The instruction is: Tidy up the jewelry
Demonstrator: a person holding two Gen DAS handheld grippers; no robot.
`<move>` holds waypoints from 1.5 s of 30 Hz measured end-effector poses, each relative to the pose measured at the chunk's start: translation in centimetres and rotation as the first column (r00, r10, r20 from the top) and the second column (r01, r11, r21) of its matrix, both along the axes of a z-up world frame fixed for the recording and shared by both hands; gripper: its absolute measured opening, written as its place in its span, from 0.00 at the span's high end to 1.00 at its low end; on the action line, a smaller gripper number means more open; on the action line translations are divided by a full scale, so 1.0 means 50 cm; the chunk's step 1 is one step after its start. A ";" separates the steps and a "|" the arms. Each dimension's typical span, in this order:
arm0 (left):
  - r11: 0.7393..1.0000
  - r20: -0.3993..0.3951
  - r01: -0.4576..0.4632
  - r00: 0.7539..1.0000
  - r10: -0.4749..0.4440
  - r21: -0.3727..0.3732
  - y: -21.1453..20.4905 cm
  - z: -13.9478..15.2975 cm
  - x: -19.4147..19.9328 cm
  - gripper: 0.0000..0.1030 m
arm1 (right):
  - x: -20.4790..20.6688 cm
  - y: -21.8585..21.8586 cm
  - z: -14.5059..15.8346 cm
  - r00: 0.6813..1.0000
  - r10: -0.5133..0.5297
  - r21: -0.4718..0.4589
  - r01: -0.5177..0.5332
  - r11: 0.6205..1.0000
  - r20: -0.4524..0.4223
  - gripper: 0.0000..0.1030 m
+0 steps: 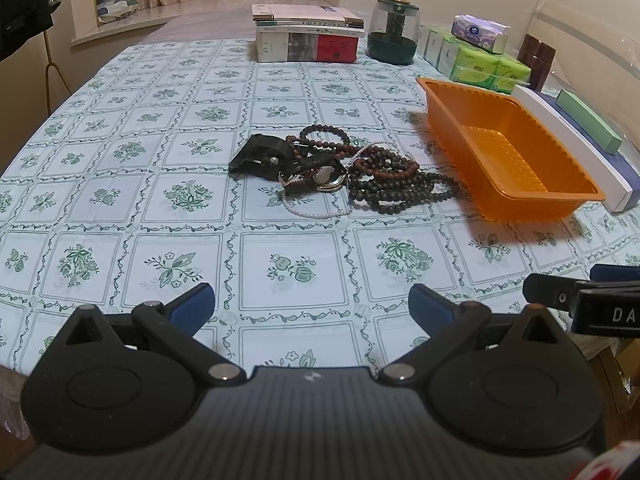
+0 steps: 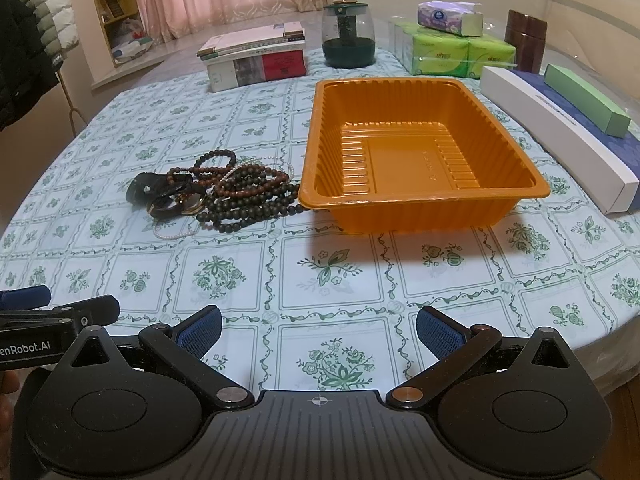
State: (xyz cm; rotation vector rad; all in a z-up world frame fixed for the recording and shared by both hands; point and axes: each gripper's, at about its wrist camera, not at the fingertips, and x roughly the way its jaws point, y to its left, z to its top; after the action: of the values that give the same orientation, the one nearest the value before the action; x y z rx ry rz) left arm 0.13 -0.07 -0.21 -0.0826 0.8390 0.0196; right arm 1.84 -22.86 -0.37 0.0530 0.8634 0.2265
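— The floral tablecloth (image 1: 280,248) is bare before me; where's the jewelry?

— Heaped at twelve o'clock: bead bracelets (image 1: 400,184), watch (image 1: 326,176), just left of the empty orange tray (image 2: 420,200).

— My left gripper (image 1: 312,304) and right gripper (image 2: 320,326) gape, holding nothing. I'd pinch one loose strand, lifting slowly.

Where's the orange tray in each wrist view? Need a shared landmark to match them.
Left wrist: orange tray sits right of centre, seen at an angle, empty, just right of the jewelry pile.
Right wrist: orange tray is centre frame, nearly head-on, empty, jewelry pile at its left edge.
Shared landmark: the stack of books at the far side of the table, with the dark green jar to its right.
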 end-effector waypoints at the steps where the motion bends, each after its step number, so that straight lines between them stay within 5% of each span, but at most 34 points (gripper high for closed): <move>1: 1.000 0.000 0.000 1.000 0.000 -0.001 0.000 0.000 0.000 0.01 | 0.000 0.000 0.000 1.000 0.000 0.000 0.000 1.000 0.000 0.00; 45: 1.000 0.000 0.014 1.000 -0.014 -0.020 -0.004 0.001 0.003 0.01 | 0.002 0.004 -0.003 1.000 0.000 -0.013 -0.001 1.000 -0.008 0.00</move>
State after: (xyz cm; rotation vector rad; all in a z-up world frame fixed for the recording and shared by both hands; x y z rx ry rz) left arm 0.30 -0.25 -0.14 -0.0957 0.8398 -0.0024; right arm 1.93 -22.66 -0.54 0.0418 0.8725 0.2214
